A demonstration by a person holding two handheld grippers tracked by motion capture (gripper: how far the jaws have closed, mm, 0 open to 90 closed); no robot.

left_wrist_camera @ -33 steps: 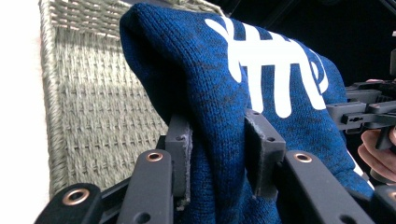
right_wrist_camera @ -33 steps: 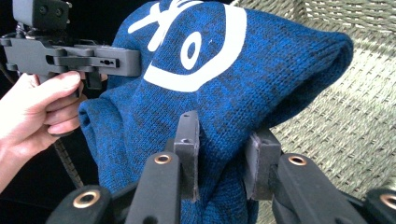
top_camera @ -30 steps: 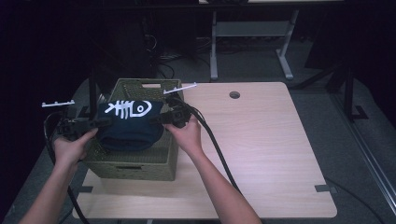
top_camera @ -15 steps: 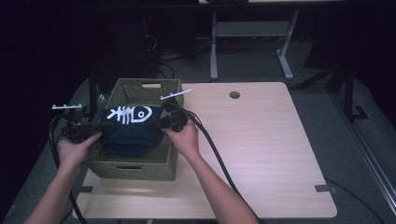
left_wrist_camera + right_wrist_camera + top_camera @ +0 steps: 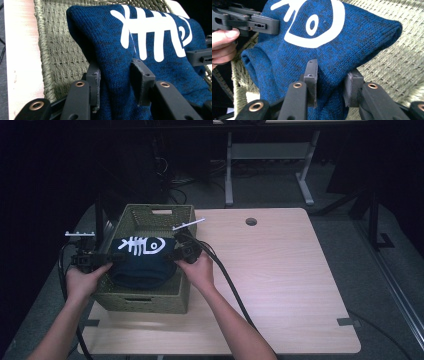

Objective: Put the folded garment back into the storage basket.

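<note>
A folded dark blue knitted sweater with a white fish-bone print hangs low inside the green woven basket. My left gripper pinches its left edge and my right gripper its right edge. In the left gripper view a fold of the sweater sits between the pads of the left gripper; its jaws have just been opening slightly, with the cloth still pressed between them. In the right gripper view the right gripper is shut on the sweater, above the basket's woven floor.
The basket stands at the left end of a light wooden table, which has a round cable hole near its far edge. Black cables trail from both grippers. Dark desk frames stand beyond the table.
Both hands have come down and towards me with the sweater, so it now sits lower inside the basket. The grip on both edges looks the same.
</note>
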